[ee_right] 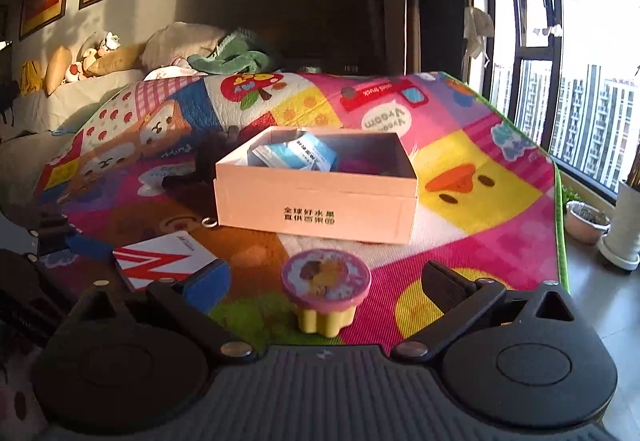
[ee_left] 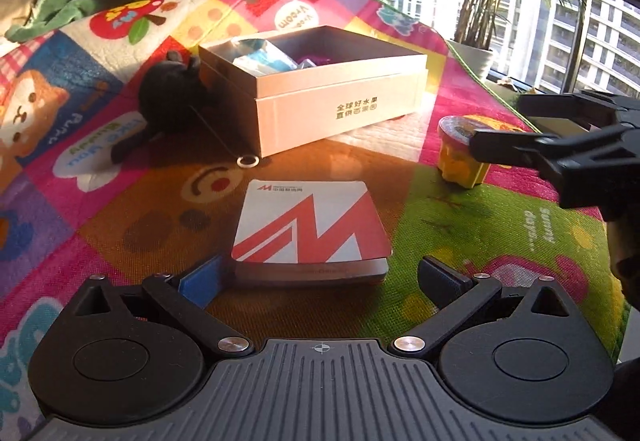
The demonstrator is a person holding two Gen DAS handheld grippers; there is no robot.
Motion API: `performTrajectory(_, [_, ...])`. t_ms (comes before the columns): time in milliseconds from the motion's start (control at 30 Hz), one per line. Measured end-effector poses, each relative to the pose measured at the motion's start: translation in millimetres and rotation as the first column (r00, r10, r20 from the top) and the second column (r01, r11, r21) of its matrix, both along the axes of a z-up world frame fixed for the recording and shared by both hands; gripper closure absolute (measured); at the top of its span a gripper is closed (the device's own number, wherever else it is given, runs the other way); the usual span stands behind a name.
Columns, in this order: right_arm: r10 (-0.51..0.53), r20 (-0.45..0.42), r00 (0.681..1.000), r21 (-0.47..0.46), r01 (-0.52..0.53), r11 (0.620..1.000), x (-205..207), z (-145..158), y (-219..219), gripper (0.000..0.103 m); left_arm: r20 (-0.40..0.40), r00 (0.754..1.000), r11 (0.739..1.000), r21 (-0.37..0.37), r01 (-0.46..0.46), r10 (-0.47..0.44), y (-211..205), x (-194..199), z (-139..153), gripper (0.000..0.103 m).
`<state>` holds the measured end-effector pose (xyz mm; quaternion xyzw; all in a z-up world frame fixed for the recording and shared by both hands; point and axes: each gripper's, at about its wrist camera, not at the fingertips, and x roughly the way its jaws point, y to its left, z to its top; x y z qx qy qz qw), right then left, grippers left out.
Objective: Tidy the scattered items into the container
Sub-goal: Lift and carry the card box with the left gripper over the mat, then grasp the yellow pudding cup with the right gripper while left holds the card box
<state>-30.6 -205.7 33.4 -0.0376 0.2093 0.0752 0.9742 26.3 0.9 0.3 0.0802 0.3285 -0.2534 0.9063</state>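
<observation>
Yellow plastic, fluted like a jelly mould and capped by a purple foil lid, makes up the cup (ee_right: 325, 291) that stands upright on the mat (ee_right: 480, 241) in front of the box (ee_right: 316, 209), well short of its printed front wall. It looks light and fairly stiff, but the ribbed wall would probably dent under a hard squeeze and the foil top could tear. The safest hold seems to be across the yellow body just under the lid's rim, where the lip would stop it sliding down.

The right gripper (ee_right: 325, 283) has its jaws wide apart with the cup between them. Neither pad touches it, so nothing is held there.

White and red card covers the pad (ee_left: 310, 229), a flat square block that lies on the mat in front of the box and to the left of the cup as the right wrist camera shows it. It seems stiff and moderately heavy for its size, with a glossy top that could be slippery. Being low, it offers only its thin side edges, so a pinch across two opposite edges, fingers nearly down on the mat, looks like the way in.

The left gripper (ee_left: 320, 275) stands with jaws apart at the pad's near edge. The blue finger (ee_left: 200, 283) sits just beside the near left corner, and I cannot tell whether it touches.

The box is open-topped and already holds a blue and white packet (ee_right: 296, 155). A dark plush toy (ee_left: 168, 97) lies against its left wall, and a small ring (ee_left: 247, 161) rests at its front left corner.
</observation>
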Motion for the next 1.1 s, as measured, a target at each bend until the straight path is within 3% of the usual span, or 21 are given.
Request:
performTrajectory(67, [-0.002,-0.015,1.0,-0.001,0.002,1.0,10,0,4,0.016,0.0,1.0,1.0,-0.005,-0.006,0.006,1,0,0,0.0])
performTrajectory(233, [-0.019,-0.033,0.999,-0.034,0.018,0.999,25,-8,14,0.021,0.001,1.0,1.0,-0.006,-0.007,0.007,1,0,0,0.0])
performTrajectory(300, [-0.02,-0.061,0.998,-0.044,0.017,0.999,29,-11,15,0.042,0.001,1.0,1.0,-0.011,-0.009,0.009,2,0,0,0.0])
performTrajectory(333, [-0.022,-0.076,0.997,-0.043,0.019,0.999,31,-12,14,0.047,0.001,1.0,1.0,-0.015,-0.012,0.013,2,0,1,0.0])
performTrajectory(533, [-0.033,-0.074,0.997,-0.009,0.033,0.999,21,-12,4,0.047,0.025,0.999,0.998,-0.056,-0.03,0.031,3,6,12,0.0])
performTrajectory(867, [-0.037,-0.068,0.997,-0.023,0.035,0.999,7,-13,0,0.047,0.028,0.999,0.994,0.112,0.018,-0.021,-37,40,9,0.0])
performTrajectory(1067, [-0.03,-0.068,0.997,-0.015,0.029,0.999,4,-15,-2,0.047,-0.01,1.0,0.998,0.069,0.011,-0.01,-29,43,2,0.001])
performTrajectory(1100, [-0.029,-0.066,0.997,-0.016,0.028,0.999,4,-15,-2,0.047,-0.009,1.0,0.998,0.064,0.012,-0.011,-28,42,3,0.004])
